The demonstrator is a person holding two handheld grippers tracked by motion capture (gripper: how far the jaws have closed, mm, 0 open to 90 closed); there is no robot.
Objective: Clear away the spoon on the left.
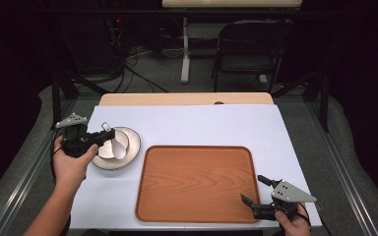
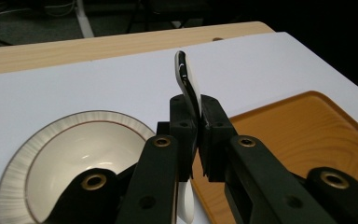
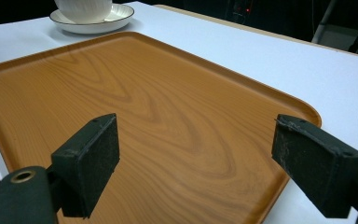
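White-covered table carried a wooden tray at centre-right and a ribbed-rim plate to its left, a white bowl sitting on the plate. Tray was bare.

Left gripper was over the plate, jaws clamped nearly together on a white ceramic soup spoon. In the left gripper view the spoon stood on edge between the pads, handle poking up past the tips, the other end hanging below the jaws. So the spoon was off the table, above the plate and bowl, just left of the tray.

Right gripper sat at the tray's near right corner, jaws wide apart, nothing between them. The right gripper view looked across the bare tray to the bowl and plate at the far end.

Likely step: carrying the spoon over to the tray. To do it well: keep the pinch firm, glazed ceramic is slippery and only a narrow edge was gripped. Keep the wrist level so the spoon doesn't pivot. Clear the tray rim before lowering, set it flat, open the jaws only once it rests. Right gripper should stay clear.
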